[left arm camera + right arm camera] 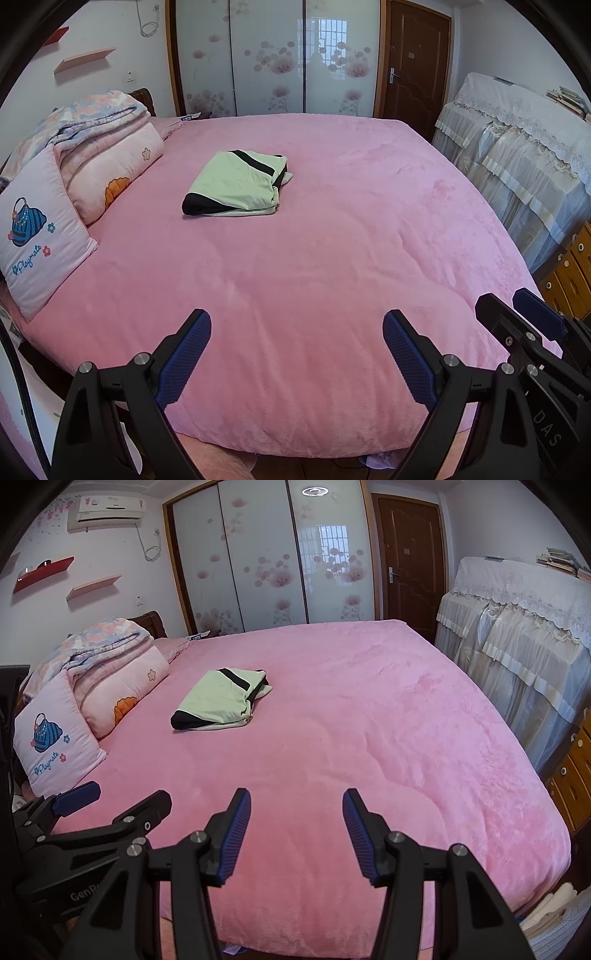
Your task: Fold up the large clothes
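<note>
A pale green garment [236, 182] with black bands lies folded in a compact stack on the pink bed [332, 258], toward the pillow [37, 240] side, well apart from both grippers. The left gripper [297, 354] hangs over the near bed edge with jaws wide and empty; the right gripper [297, 830] stands half open, also empty. The cloth looks light, soft and limp, likely to sag and slide apart. Pinching a doubled edge through all layers would hold best.

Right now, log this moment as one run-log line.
garment: folded, on pink bed | left gripper: open, empty, above near edge | right gripper: open, empty | contact: none
</note>
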Tool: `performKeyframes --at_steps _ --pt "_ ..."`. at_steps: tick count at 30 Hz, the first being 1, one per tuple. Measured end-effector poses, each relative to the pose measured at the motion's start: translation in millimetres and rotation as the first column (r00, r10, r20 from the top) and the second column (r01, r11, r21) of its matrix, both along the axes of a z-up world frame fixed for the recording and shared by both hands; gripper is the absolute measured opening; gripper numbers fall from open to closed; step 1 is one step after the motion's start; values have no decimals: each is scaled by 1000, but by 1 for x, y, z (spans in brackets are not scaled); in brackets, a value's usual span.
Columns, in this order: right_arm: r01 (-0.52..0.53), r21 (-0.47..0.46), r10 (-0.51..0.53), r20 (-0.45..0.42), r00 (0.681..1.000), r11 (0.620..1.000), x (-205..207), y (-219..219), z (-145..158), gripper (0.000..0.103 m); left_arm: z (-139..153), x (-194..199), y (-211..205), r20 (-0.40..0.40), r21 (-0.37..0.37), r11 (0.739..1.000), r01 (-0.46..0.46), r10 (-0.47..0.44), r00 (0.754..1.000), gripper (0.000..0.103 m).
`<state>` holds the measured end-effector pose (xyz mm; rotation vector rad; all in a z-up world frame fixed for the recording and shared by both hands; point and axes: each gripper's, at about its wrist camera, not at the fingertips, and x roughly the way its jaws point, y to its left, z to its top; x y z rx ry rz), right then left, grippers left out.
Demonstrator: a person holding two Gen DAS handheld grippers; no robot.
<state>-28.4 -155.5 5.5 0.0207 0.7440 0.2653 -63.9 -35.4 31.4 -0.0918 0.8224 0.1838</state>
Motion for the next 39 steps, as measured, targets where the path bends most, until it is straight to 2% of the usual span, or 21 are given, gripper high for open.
performKeyframes --at_steps 39 --pt "23 -16 -23 -24 999 1000 7 2 -18 52 -17 15 -2 -44 -1 1000 20 -20 999 92"
